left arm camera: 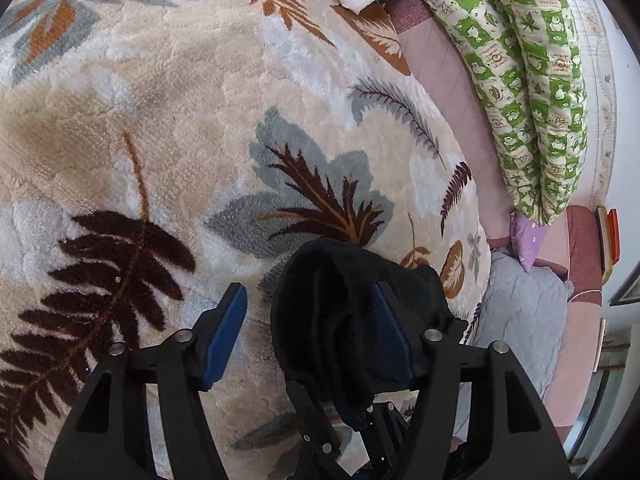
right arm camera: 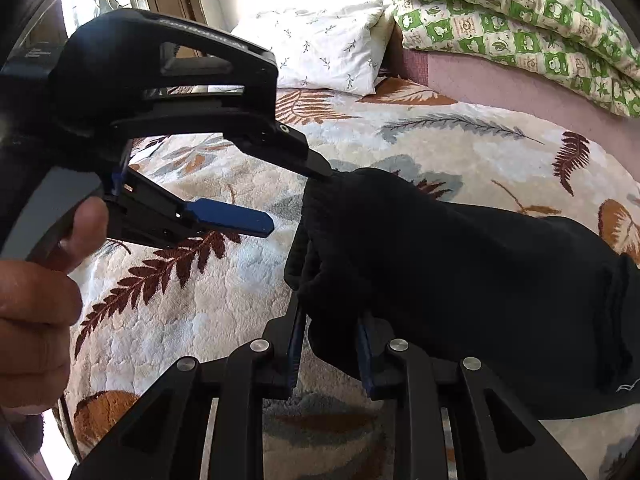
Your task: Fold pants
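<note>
The black pants (right arm camera: 480, 280) lie bunched on a leaf-patterned blanket (right arm camera: 360, 140). My right gripper (right arm camera: 330, 328) is shut on a fold of the pants near their left end. My left gripper (left arm camera: 310, 308) is open; its right finger is tucked into the black fabric (left arm camera: 340, 320) and its left blue pad (left arm camera: 226, 332) is free over the blanket (left arm camera: 160, 120). In the right wrist view the left gripper (right arm camera: 300, 200) comes in from the left, one finger touching the pants' edge, the other apart from it.
A white pillow (right arm camera: 320, 48) and a green-and-white checked quilt (right arm camera: 520, 20) lie at the back of the bed. In the left wrist view the quilt (left arm camera: 532, 92) and a grey pillow (left arm camera: 524, 312) lie along the right side. A hand (right arm camera: 36, 300) holds the left gripper.
</note>
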Tool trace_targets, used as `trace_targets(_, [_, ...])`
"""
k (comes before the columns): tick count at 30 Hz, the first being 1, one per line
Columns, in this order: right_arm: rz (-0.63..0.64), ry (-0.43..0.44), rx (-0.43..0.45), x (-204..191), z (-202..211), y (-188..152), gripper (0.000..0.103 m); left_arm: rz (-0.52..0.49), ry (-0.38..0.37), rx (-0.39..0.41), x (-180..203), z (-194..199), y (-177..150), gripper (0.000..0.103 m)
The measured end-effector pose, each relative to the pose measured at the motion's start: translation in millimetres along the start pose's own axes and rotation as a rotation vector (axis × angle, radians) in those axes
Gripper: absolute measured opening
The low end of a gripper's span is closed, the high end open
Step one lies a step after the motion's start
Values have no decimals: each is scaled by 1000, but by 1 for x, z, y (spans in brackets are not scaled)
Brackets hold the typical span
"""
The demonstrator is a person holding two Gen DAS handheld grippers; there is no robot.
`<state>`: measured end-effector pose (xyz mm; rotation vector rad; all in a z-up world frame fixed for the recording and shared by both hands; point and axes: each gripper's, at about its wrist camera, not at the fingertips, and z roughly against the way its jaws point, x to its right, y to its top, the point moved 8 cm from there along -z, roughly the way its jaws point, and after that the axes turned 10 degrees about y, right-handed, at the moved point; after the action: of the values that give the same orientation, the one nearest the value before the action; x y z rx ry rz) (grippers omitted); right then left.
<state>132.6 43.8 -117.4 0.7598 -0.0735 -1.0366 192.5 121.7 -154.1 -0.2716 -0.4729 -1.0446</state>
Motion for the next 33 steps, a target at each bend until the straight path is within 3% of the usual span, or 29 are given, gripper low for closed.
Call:
trace_targets(5, [-16,14,8,3,-1,0,23,-13,-8,-20,7,-11,1,60])
trace_targets(6, [-19,17,10,3,-2,0,23,-28,-23,-22,11,-12,0,40])
trace_targets(7, [-20,20,11,3,-1,0,23,-39,-27,-26,14,-12,-2,33])
trace_targets(10, [-28,30,14,3,0,0,23,-55,-14,3,20,-6,-7,22])
trace_targets(18, [-52,73,61,0,28,1,23,-17,-33,68,37,27,-27,21])
trace_targets(33, [-139,84,199,37,122,-4,23,-138,57,226,133,49,-78,21])
